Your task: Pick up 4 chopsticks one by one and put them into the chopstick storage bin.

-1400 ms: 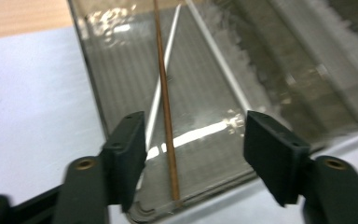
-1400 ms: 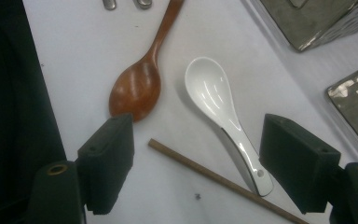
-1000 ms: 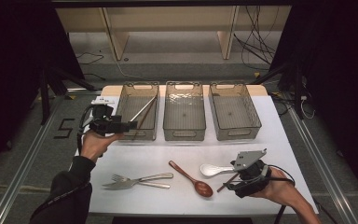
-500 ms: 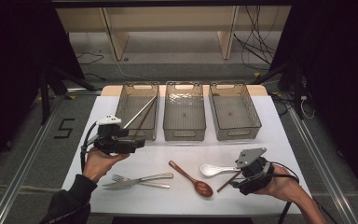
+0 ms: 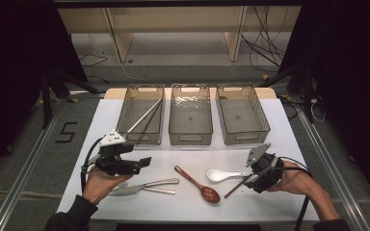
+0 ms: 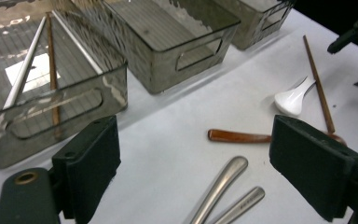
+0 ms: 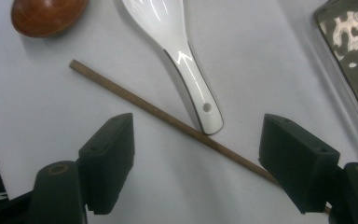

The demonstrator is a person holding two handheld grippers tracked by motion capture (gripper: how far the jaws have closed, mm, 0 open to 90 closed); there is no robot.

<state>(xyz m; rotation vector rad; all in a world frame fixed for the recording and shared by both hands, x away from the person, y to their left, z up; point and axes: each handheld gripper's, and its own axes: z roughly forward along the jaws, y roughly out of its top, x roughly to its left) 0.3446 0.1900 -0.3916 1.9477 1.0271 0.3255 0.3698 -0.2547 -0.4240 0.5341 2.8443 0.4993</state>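
Observation:
My left gripper hovers open just above two metal forks near the table's front left. Its jaws have just been opening, and nothing is between them. In the left gripper view its jaws stand wide over the fork handles. My right gripper is open at the front right, and its jaws straddle a brown chopstick that lies on the table. A white spoon rests against that chopstick. A wooden spoon lies in the middle.
Three clear bins stand in a row at the back: left bin, middle bin, right bin. The left bin holds a metal chopstick and a brown chopstick. The white table has bare room between bins and cutlery.
My left hand has come away from the left bin toward the front edge and now sits over the forks. My right gripper has shifted slightly closer to the chopstick.

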